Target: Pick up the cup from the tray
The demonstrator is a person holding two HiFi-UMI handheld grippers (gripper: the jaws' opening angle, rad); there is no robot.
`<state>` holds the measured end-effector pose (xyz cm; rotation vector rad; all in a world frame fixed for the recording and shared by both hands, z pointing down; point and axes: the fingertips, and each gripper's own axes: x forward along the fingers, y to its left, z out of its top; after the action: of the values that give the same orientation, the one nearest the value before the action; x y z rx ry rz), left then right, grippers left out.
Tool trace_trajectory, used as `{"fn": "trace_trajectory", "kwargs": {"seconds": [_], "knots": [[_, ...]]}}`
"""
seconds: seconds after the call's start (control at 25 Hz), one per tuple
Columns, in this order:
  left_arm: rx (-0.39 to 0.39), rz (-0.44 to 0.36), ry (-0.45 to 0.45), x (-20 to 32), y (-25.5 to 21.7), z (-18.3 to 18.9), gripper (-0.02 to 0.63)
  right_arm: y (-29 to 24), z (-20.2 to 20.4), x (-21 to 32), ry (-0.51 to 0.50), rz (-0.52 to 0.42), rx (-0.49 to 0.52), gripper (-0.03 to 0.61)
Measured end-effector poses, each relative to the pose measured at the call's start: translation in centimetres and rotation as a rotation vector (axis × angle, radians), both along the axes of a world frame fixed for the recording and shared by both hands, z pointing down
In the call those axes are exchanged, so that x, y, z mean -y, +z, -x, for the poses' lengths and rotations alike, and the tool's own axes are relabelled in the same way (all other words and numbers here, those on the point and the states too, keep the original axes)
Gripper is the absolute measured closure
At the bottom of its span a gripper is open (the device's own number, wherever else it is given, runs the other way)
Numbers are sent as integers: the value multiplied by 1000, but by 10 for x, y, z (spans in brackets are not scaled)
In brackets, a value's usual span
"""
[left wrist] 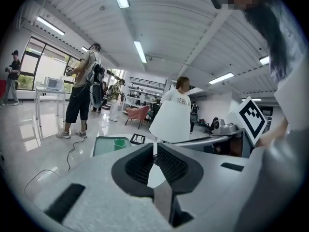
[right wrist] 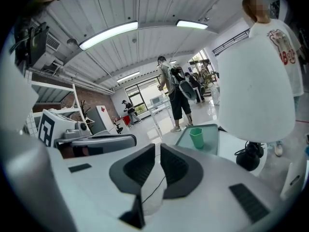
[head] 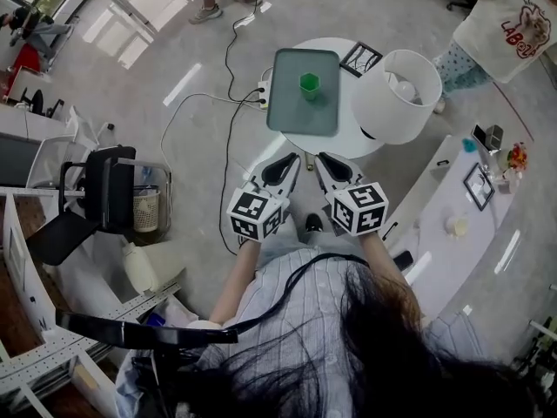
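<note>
A small green cup [head: 309, 84] stands upright on a grey-green tray [head: 296, 116] on a round white table [head: 352, 149]. In the head view my left gripper [head: 292, 158] and right gripper [head: 322, 158] hover side by side at the table's near edge, short of the tray. Both point toward it. Each has its jaws together with nothing between them. The left gripper view shows the cup [left wrist: 119, 143] and tray [left wrist: 102, 147] ahead to the left of my left gripper [left wrist: 155, 150]. In the right gripper view the cup [right wrist: 196, 137] stands ahead to the right of my right gripper [right wrist: 158, 152].
A large white lamp shade [head: 398, 95] stands on the table right of the tray, with a square marker card [head: 360, 58] behind it. A power strip and cables [head: 261, 94] lie on the floor at left. A black chair [head: 97, 200] is at left, a desk [head: 461, 225] at right, a person [head: 502, 23] beyond.
</note>
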<state>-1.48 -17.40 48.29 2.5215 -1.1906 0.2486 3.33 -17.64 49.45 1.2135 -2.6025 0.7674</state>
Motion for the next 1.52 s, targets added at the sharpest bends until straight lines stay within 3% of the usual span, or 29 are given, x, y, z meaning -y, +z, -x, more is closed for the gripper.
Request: {"fn": "trace_trajectory", "kwargs": {"seconds": [0.48,0.92,1.52], "knots": [[6,17,89,85,9,20,578,16,27,80,33,16,-8,526],[20,52,200,158,25,30,578,53,40,142,93,95,-49,526],[38,101,369,214,49,30,578,129,36,191,199,230,-136,522]]}}
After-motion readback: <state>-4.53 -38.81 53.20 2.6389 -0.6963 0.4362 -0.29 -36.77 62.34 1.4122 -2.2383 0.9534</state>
